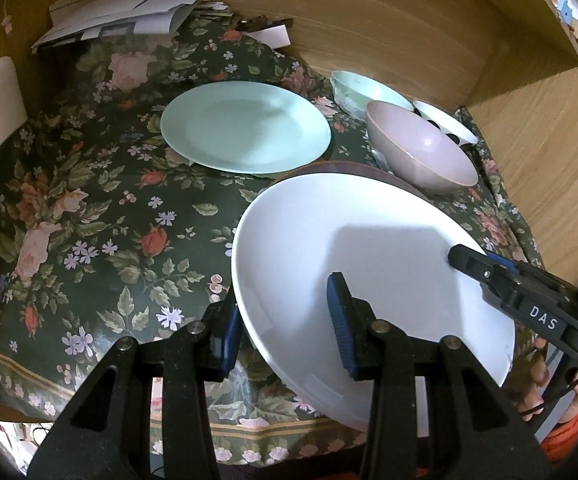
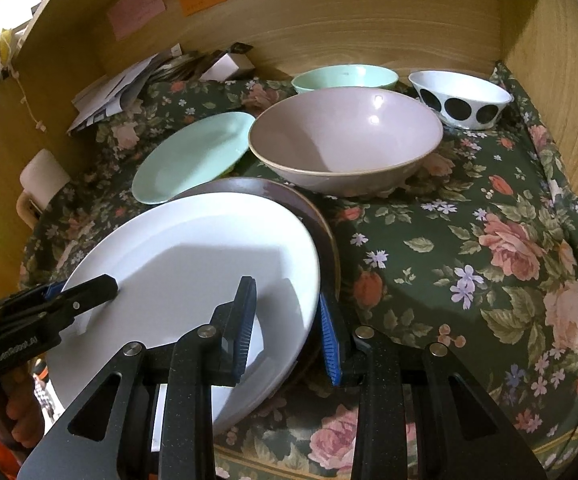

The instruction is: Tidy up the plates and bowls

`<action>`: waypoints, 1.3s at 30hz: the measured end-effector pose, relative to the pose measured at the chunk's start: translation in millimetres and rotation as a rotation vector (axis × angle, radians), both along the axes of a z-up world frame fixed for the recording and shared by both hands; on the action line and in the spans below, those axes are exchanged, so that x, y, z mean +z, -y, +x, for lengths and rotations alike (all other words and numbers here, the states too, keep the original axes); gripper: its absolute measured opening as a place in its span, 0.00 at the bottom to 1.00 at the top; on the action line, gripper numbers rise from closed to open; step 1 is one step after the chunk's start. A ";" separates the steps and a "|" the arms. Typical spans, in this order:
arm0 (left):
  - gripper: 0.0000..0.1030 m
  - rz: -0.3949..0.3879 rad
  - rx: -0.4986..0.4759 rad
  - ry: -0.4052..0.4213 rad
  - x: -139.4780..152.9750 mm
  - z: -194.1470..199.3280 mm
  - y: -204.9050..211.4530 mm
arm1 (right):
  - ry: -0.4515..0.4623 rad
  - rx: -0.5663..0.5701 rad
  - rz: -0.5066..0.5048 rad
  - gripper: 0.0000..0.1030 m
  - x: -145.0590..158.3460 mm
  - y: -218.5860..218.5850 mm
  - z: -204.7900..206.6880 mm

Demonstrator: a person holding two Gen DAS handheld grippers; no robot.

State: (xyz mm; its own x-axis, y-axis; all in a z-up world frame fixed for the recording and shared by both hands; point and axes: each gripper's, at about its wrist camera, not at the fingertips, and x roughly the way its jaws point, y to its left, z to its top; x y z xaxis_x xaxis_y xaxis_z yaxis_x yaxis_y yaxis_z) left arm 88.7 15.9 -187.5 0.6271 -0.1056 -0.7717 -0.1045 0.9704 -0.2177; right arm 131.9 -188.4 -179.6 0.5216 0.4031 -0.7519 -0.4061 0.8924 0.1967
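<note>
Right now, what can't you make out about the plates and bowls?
- Brown plate: mostly covered by the white plate in both views; only its rim shows.
- White plate's near edge: hidden behind the gripper frames in both views.
- Mint bowl: lower part hidden behind the pink bowl, right wrist view.
- Dotted bowl: partly hidden by the pink bowl, left wrist view.

The bench is viewed steeply downward, close up, from both wrists; the white plate is shared from opposite rims.
</note>
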 end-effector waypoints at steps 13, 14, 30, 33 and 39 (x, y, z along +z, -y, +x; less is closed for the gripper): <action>0.39 -0.021 0.024 -0.026 -9.9 13.9 -10.4 | -0.004 0.015 -0.011 0.27 -4.9 -6.1 9.0; 0.39 -0.023 0.024 -0.027 -10.1 15.2 -11.0 | -0.004 0.015 -0.012 0.27 -5.1 -6.5 9.9; 0.39 -0.024 0.005 -0.046 -12.7 28.0 -10.4 | 0.022 0.022 -0.060 0.27 0.8 -2.5 8.9; 0.39 -0.008 -0.008 -0.043 -12.4 28.6 -7.9 | 0.060 0.001 -0.093 0.27 5.5 -1.2 4.4; 0.39 0.009 -0.010 -0.027 -9.6 29.7 -9.5 | 0.054 -0.005 -0.082 0.27 7.9 3.1 5.5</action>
